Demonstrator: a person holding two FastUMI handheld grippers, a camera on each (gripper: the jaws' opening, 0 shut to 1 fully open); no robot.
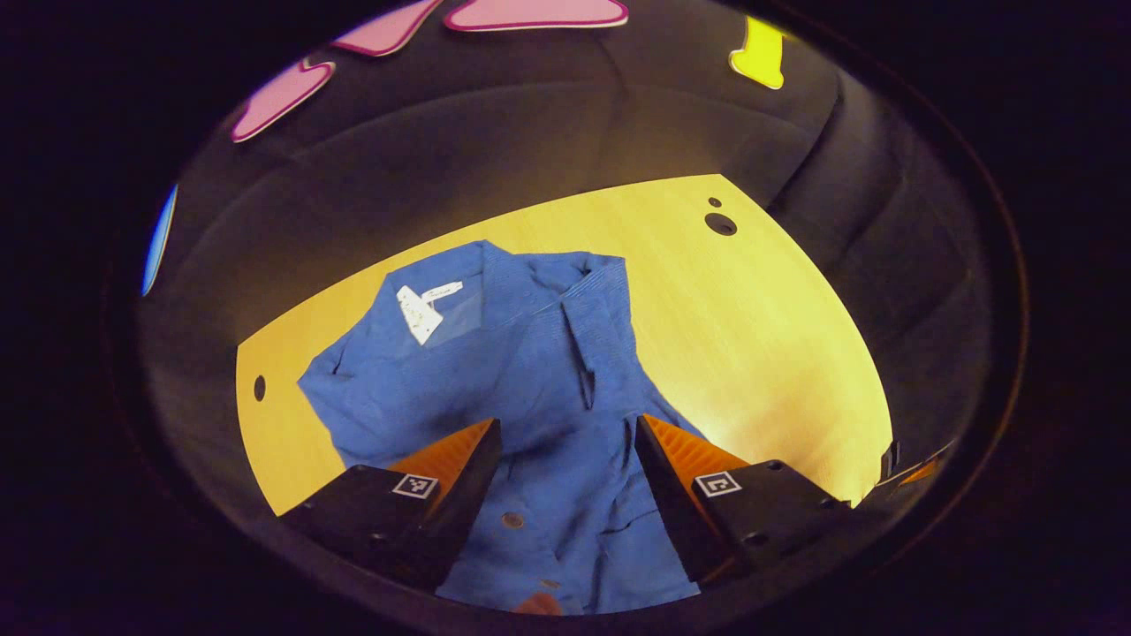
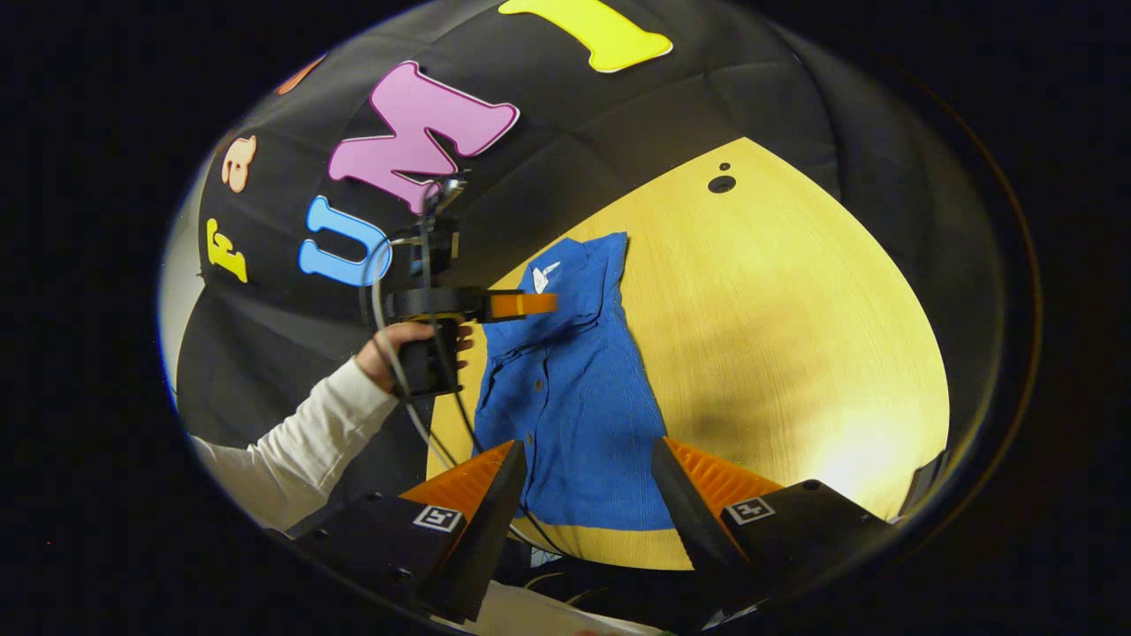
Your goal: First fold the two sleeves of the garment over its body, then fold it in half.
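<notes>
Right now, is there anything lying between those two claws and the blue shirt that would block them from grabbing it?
Nothing visible does. The left claw hangs open right over the blue shirt, with only air between them. The right claw is open too, near the shirt's hem. Around the shirt the wooden table is bare.

A recording booth, not a home, is showing here: black cloth walls (image 2: 618, 115) are enclosing a pale wooden worktop (image 2: 795, 336) with cable holes (image 2: 722, 184), and trailing cables (image 2: 415, 415) are hanging beside its edge.
</notes>
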